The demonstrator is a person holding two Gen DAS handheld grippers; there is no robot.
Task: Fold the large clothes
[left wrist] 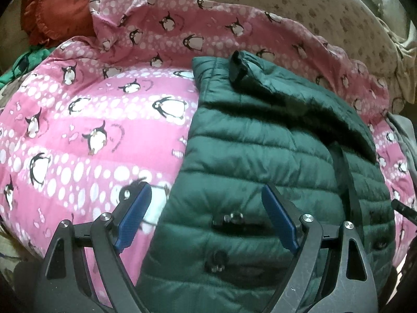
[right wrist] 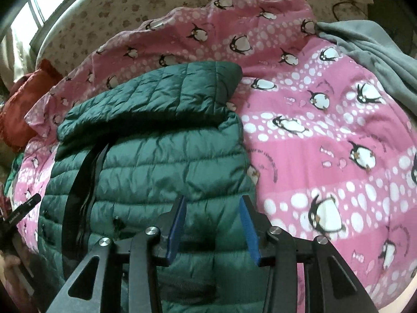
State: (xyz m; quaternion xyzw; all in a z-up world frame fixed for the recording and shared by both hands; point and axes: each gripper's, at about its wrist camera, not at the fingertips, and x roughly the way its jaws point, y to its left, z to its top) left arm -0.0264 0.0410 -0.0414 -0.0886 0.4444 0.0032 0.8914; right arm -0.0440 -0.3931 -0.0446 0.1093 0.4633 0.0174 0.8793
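A pink penguin-print blanket (left wrist: 78, 130) covers the bed; the dark green quilted puffer jacket (left wrist: 260, 161) lies lengthwise, folded sleeve toward the blanket's far edge. The left gripper (left wrist: 206, 216) gapes wide and the right gripper (right wrist: 212, 224) is half-parted, both empty.

Bed covered by a pink quilt printed with penguins and white dots (left wrist: 109, 120), rumpled along its far edge. Beyond it, a cream bedsheet with a faded brown floral print (right wrist: 125, 2). Rust-red ruffled cushion (left wrist: 60, 7) at one far corner, touching the quilt's edge. Grey fleece blanket (right wrist: 370, 52) lying over the opposite side. Bright daylight through a window (right wrist: 34, 7) past the bed; metal frame visible.
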